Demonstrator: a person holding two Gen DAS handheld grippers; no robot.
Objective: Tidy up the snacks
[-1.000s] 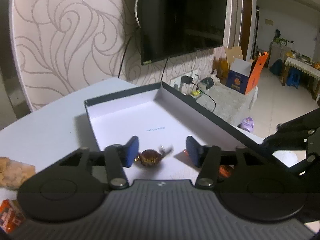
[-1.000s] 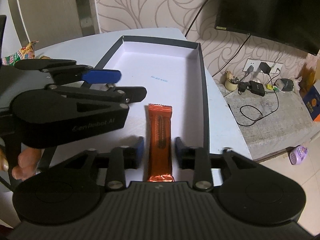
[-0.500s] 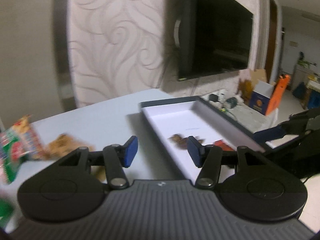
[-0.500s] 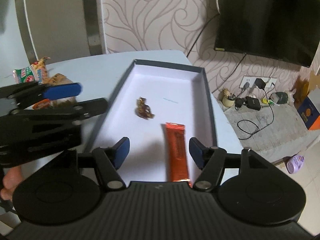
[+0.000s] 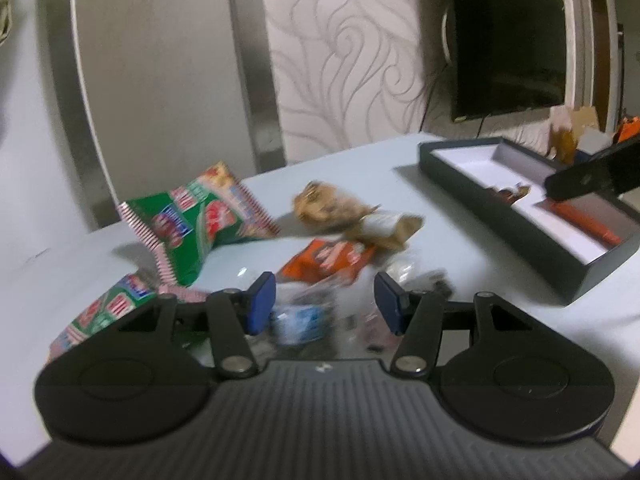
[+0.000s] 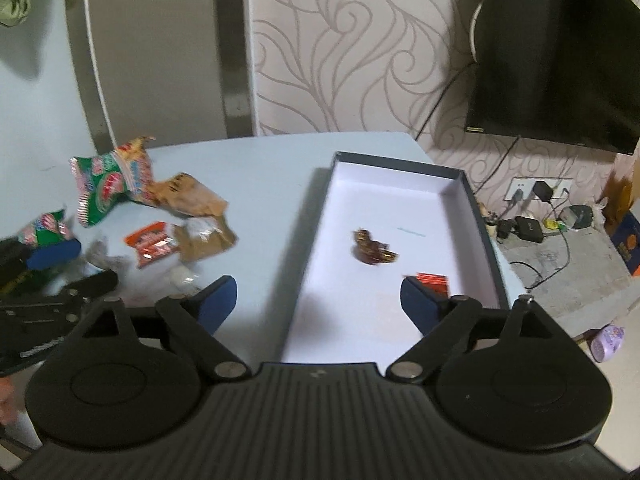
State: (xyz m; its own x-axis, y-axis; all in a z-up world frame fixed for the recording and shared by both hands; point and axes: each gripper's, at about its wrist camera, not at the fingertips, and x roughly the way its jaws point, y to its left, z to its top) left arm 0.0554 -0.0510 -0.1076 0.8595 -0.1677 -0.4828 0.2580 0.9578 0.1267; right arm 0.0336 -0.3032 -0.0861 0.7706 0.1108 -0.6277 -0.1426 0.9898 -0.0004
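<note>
My left gripper (image 5: 325, 304) is open, hovering low over a loose pile of snacks: green packs (image 5: 200, 220), brown packs (image 5: 332, 204), an orange pack (image 5: 326, 260) and blurred clear wrappers under the fingers. The pads press on nothing. The jaws of my right gripper (image 6: 318, 300) are opening wide over the near end of the dark box (image 6: 472, 208), with nothing between them. On the box's white floor lie a brown wrapped candy (image 6: 374, 248) and an orange bar (image 6: 432, 282), half hidden behind the right finger. The left gripper (image 6: 52, 256) shows at the left edge.
The pale table (image 6: 272, 168) ends just right of the box, with chargers and cables (image 6: 536, 220) on the floor below. A wall-mounted TV (image 6: 560, 60) hangs behind. Bare tabletop separates the snack pile (image 6: 160, 216) from the box.
My left gripper swung left from the box to the snack pile, leaving the brown candy inside. My right gripper let go of the orange bar, opened wide and drew back and up.
</note>
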